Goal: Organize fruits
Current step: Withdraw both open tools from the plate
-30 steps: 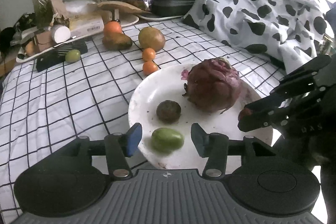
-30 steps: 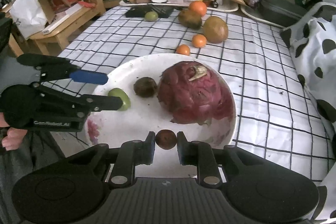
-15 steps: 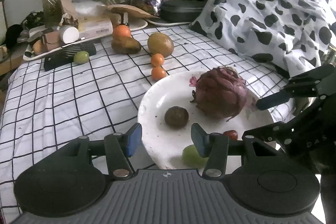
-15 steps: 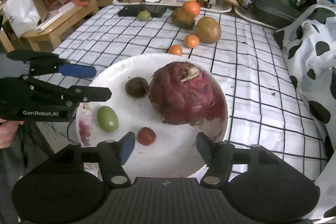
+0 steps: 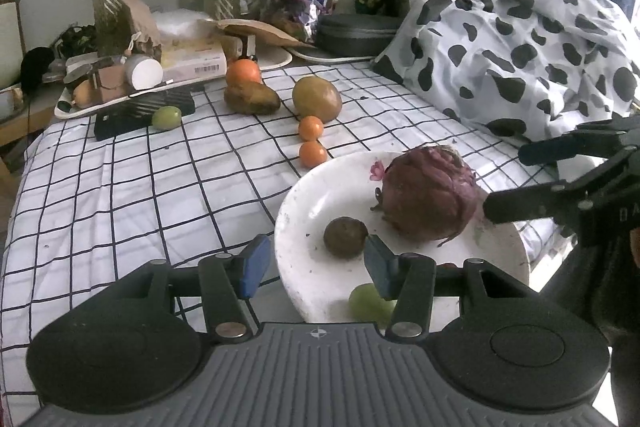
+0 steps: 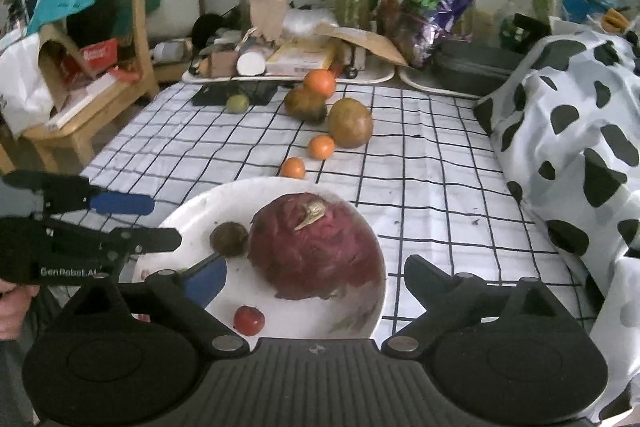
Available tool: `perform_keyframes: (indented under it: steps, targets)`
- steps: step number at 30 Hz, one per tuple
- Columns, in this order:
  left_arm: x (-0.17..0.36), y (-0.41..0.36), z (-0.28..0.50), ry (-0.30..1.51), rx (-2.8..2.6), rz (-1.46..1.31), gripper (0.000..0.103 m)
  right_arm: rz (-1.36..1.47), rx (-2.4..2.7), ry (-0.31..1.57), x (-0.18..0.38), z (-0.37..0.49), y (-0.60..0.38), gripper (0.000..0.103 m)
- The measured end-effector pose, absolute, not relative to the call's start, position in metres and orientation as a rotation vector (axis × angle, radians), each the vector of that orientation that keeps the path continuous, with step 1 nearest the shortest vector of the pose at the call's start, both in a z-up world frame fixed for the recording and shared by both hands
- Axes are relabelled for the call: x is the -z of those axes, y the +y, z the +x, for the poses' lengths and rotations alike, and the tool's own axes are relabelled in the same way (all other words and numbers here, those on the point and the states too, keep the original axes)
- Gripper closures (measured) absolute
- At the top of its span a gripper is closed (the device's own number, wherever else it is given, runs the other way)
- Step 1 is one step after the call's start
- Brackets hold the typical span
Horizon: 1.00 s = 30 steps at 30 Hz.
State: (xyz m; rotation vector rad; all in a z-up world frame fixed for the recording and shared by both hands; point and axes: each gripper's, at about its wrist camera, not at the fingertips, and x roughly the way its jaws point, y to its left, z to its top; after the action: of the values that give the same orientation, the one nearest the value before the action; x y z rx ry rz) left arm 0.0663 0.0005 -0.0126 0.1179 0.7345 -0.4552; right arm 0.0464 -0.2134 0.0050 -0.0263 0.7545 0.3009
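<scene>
A white plate (image 5: pixel 312 211) (image 6: pixel 192 211) holds a big purple-red fruit (image 5: pixel 430 193) (image 6: pixel 316 251), a small dark brown fruit (image 5: pixel 345 237) (image 6: pixel 229 239), a green fruit (image 5: pixel 366 301) and a small red fruit (image 6: pixel 249 319). My left gripper (image 5: pixel 316 265) is open and empty at the plate's near left rim. My right gripper (image 6: pixel 316 277) is open and empty, its fingers either side of the big fruit. Beyond the plate lie two small oranges (image 5: pixel 312 141) (image 6: pixel 308 157), a yellow-green round fruit (image 5: pixel 317 98), a brown pear-like fruit (image 5: pixel 252 98), a large orange (image 5: pixel 243 71) and a small green fruit (image 5: pixel 166 117).
A cow-print cloth (image 5: pixel 520 59) is heaped at the right. Trays of boxes, a black case (image 5: pixel 356 31) and potted plants crowd the far edge. A black device (image 5: pixel 140 111) lies by the small green fruit. A wooden chair (image 6: pixel 100 83) stands at the left.
The right gripper opened and left the small red fruit on the plate, then drew back and opened wider. The left gripper shifted left and back from the green fruit.
</scene>
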Motion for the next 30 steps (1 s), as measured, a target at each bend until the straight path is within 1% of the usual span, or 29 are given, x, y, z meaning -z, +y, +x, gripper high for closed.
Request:
perform_keyframes:
  steps: [12, 17, 30]
  targets:
    - [0.009, 0.004, 0.068, 0.715, 0.448, 0.102, 0.053, -0.028, -0.269, 0.680, -0.014, 0.044, -0.216, 0.007]
    - [0.009, 0.007, 0.073, 0.707, 0.437, 0.100, 0.053, 0.013, -0.241, 0.663, -0.018, 0.049, -0.225, 0.008]
    - [0.013, 0.014, 0.101, 0.707, 0.422, 0.127, 0.053, 0.024, -0.206, 0.630, -0.022, 0.075, -0.230, 0.008]
